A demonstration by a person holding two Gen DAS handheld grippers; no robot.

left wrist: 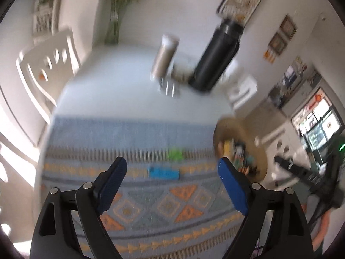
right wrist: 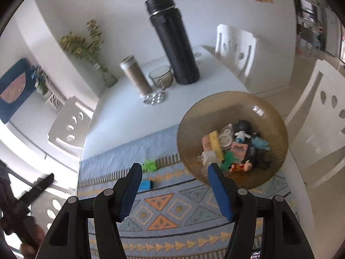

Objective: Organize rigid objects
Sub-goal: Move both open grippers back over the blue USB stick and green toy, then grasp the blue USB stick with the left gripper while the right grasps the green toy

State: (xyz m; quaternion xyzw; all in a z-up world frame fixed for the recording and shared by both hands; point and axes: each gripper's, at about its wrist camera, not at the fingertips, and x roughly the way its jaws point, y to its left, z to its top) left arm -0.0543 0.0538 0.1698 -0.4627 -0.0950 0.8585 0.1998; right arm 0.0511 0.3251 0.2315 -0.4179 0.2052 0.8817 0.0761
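Toys (right wrist: pixel 235 149) half-buried in bowl (right wrist: pixel 269 116) | left claw (left wrist: pixel 172 168) apart | right claw (right wrist: pixel 174 172) apart

A white table (right wrist: pixel 120 116) carries everything. A blue mat (right wrist: pixel 172 213) with orange shapes lies on the near part. On the mat sit a brown bowl (right wrist: pixel 269 112) full of small toys, a green toy (right wrist: pixel 149 165) and a blue block (right wrist: pixel 145 184). Farther back on the bare table stand a tall black flask (right wrist: pixel 174 41), a tan bottle (right wrist: pixel 135 75), a glass cup (right wrist: pixel 161 76) and a vase (right wrist: pixel 108 77).
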